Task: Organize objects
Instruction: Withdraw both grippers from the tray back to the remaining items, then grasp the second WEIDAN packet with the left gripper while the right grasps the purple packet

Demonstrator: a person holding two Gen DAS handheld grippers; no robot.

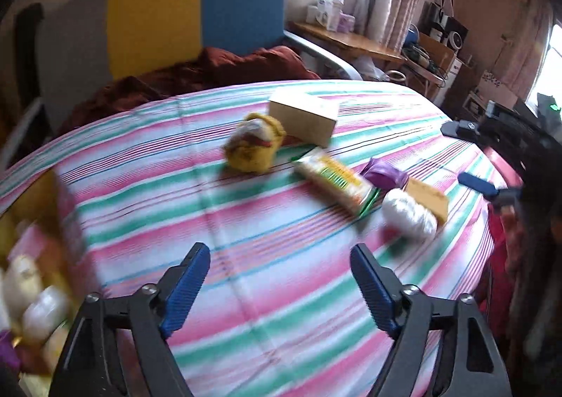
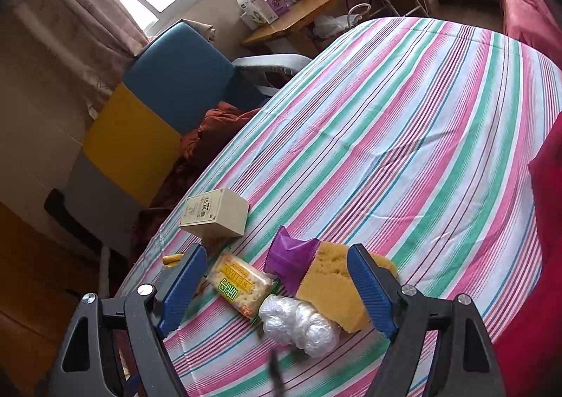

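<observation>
On the striped bed sheet (image 1: 246,256) lie a beige box (image 1: 305,119), a yellow knitted pouch (image 1: 254,147), a cracker packet (image 1: 335,183), a purple wrapper (image 1: 384,174), a yellow sponge (image 1: 430,198) and a white plastic bundle (image 1: 409,216). My left gripper (image 1: 281,286) is open and empty above bare sheet, short of them. My right gripper (image 2: 277,286) is open and empty, just above the cracker packet (image 2: 239,286), purple wrapper (image 2: 289,258), sponge (image 2: 333,286) and plastic bundle (image 2: 298,325). The box (image 2: 214,212) lies beyond. The right gripper also shows in the left wrist view (image 1: 474,154).
A blurred container with bottles and packets (image 1: 35,277) sits at the left edge. A brown blanket (image 1: 217,70) and a blue and yellow headboard (image 1: 196,11) lie beyond the bed. A wooden desk (image 2: 302,14) stands by the window. Red fabric (image 2: 541,256) hangs at the right.
</observation>
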